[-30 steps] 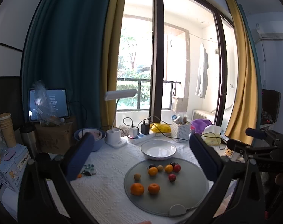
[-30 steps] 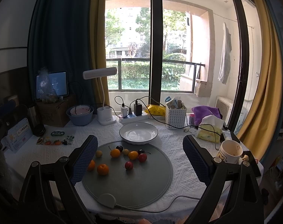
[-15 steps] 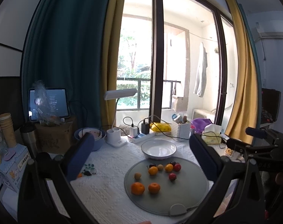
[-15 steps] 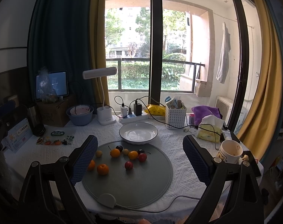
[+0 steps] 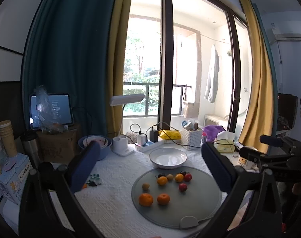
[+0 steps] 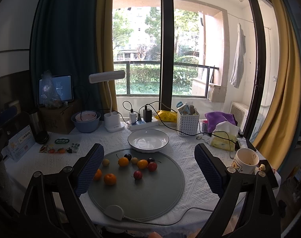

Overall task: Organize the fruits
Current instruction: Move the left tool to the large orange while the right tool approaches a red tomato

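Several small fruits lie on a round grey mat: two oranges, small yellow-orange ones, red plums and dark cherries. Behind the mat stands an empty white bowl. My left gripper hovers open above the table's left part, nothing between its blue pads. My right gripper is open too, held above the mat's near side, its left pad hiding part of one orange.
A blue bowl, desk lamp, power strip, white basket and tissue pack line the back. A mug stands at the right edge. Stickers and a box lie left. A cable runs off the mat.
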`<action>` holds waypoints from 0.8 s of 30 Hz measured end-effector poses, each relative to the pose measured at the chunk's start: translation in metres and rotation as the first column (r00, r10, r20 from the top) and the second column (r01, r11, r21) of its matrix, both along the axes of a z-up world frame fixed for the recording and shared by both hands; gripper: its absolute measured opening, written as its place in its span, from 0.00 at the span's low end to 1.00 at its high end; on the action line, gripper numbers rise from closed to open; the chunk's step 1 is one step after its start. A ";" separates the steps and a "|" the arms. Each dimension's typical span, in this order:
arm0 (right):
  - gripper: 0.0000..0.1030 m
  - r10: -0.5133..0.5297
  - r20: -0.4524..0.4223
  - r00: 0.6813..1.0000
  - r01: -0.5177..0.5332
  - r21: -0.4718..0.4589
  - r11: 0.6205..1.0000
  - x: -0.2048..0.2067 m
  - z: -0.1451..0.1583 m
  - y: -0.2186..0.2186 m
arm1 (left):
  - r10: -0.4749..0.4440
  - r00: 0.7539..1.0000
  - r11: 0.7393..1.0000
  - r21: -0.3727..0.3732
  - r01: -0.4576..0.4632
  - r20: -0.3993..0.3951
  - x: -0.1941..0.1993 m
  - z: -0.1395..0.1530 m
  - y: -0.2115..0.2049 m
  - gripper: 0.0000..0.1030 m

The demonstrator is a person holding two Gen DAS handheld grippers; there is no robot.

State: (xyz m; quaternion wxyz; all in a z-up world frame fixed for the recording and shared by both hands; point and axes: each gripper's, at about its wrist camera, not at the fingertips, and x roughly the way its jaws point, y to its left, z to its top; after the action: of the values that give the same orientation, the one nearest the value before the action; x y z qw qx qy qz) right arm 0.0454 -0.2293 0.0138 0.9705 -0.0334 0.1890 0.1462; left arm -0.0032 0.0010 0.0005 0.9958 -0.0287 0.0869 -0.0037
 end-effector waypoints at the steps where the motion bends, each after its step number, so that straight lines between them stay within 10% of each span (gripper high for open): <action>1: 0.92 0.001 0.000 1.000 -0.001 0.000 1.000 0.000 0.000 0.000 | 0.000 1.000 1.000 0.000 0.000 0.000 0.000 0.000 -0.002 0.99; 24: 0.92 0.018 -0.072 0.997 -0.021 -0.044 0.999 0.040 -0.034 0.009 | -0.017 0.986 1.000 -0.027 0.013 -0.168 0.059 -0.044 0.014 0.99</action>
State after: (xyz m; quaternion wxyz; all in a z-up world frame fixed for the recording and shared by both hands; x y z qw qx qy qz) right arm 0.0857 -0.2198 -0.0197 0.9606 -0.0515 0.2267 0.1525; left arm 0.0563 0.0145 -0.0439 0.9844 -0.0412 0.1709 -0.0100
